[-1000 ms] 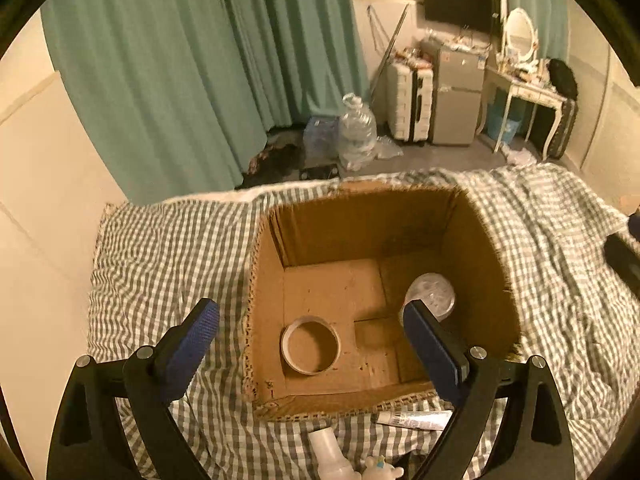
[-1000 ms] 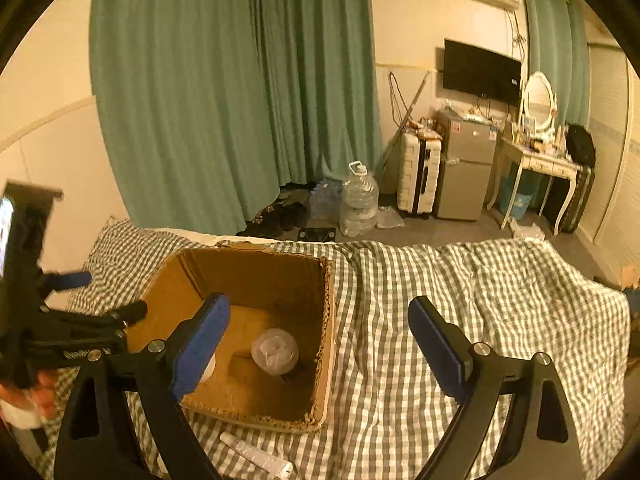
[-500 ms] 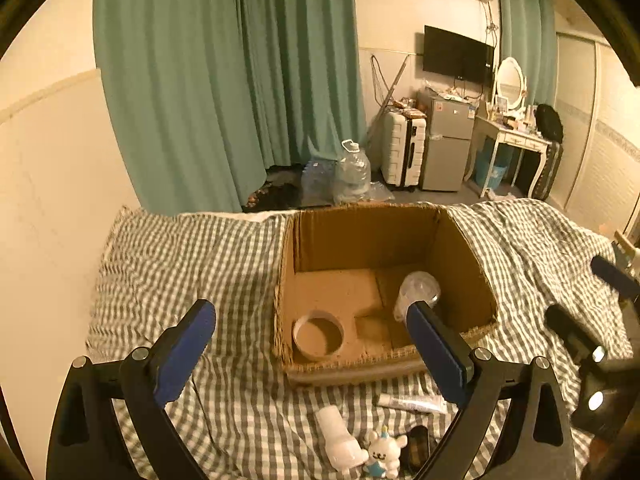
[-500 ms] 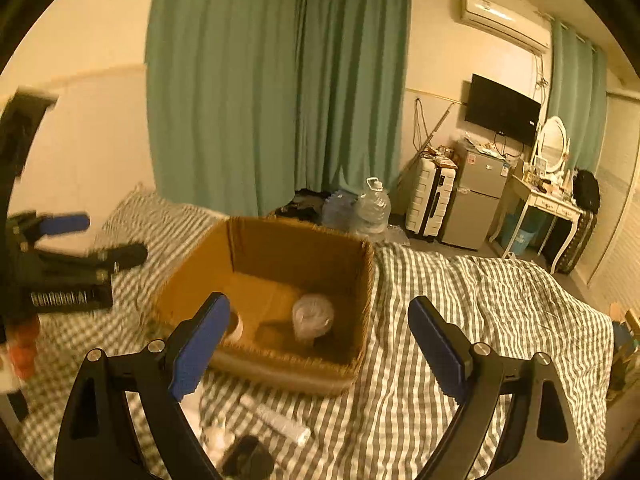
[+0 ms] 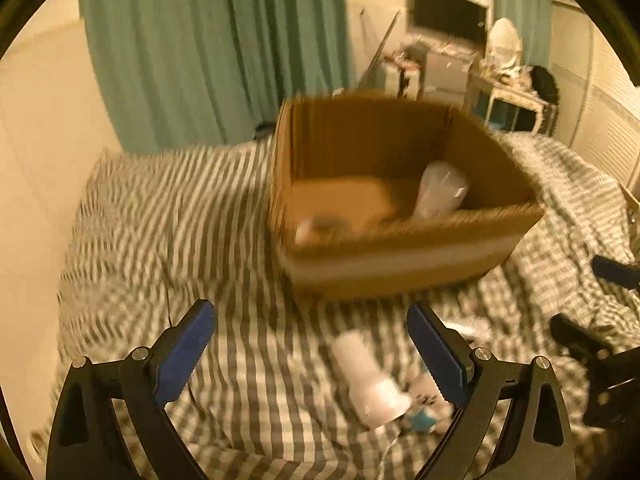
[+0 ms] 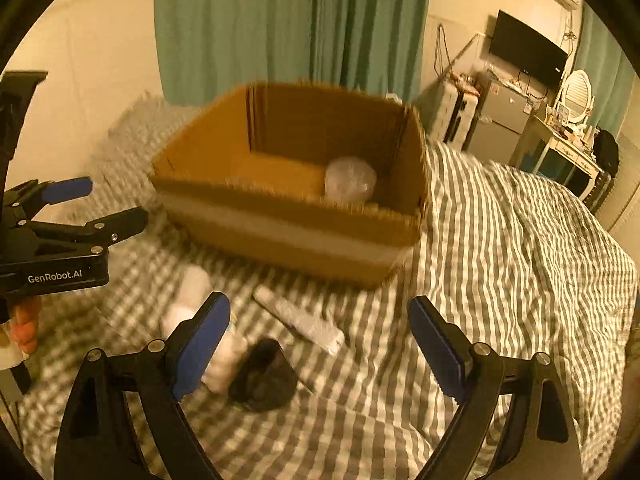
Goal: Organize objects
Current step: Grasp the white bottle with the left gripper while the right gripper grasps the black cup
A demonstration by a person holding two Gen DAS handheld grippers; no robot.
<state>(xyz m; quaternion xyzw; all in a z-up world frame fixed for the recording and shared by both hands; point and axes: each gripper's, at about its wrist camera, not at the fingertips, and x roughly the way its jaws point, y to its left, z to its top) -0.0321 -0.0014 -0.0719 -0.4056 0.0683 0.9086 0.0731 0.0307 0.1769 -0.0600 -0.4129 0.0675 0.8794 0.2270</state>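
An open cardboard box (image 5: 400,264) (image 6: 288,240) sits on the checked bed cover. Inside it a clear plastic cup (image 5: 440,192) (image 6: 350,180) leans at the right and a tape roll (image 5: 320,228) lies at the front left, blurred. In front of the box lie a white bottle (image 5: 368,380) (image 6: 188,300), a small white and blue figure (image 5: 424,412), a white tube (image 6: 300,318) and a dark object (image 6: 264,376). My left gripper (image 5: 312,356) is open and empty just above the bottle. My right gripper (image 6: 320,348) is open and empty over the tube and dark object.
The checked bed cover (image 6: 500,260) spreads wide to the right of the box. A wall (image 5: 36,140) borders the bed on the left. Green curtains (image 5: 208,48), a suitcase, a fridge (image 6: 500,120) and a dressing table (image 6: 568,152) stand beyond the bed.
Both grippers have pulled back from the box and dropped low toward the loose objects in front of it. Both stay open and empty.
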